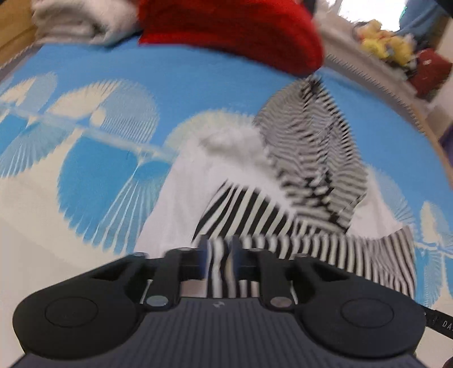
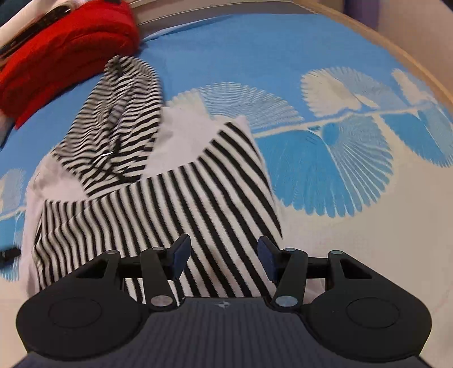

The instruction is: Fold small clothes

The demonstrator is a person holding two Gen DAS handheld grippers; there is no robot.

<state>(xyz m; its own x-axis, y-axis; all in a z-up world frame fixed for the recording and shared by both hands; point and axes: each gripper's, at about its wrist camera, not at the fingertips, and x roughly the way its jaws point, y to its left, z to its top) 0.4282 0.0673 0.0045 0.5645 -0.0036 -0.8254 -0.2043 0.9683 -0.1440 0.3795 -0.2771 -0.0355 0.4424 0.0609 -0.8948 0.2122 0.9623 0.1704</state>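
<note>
A small black-and-white striped garment with white panels (image 1: 305, 181) lies on a blue and white patterned cloth. My left gripper (image 1: 220, 259) is shut on the garment's striped near edge, which bunches between the blue pads. The left wrist view is blurred. In the right wrist view the same garment (image 2: 181, 195) spreads ahead, its striped hood part (image 2: 119, 119) at the far left. My right gripper (image 2: 223, 256) is open, its fingers standing over the garment's near striped edge with nothing held.
A folded red garment (image 1: 240, 31) (image 2: 65, 53) lies at the far side of the patterned cloth (image 2: 325, 169). Folded white fabric (image 1: 79, 22) sits beside it. Yellow soft toys (image 1: 385, 42) and a red object (image 1: 430, 70) stand at the far right.
</note>
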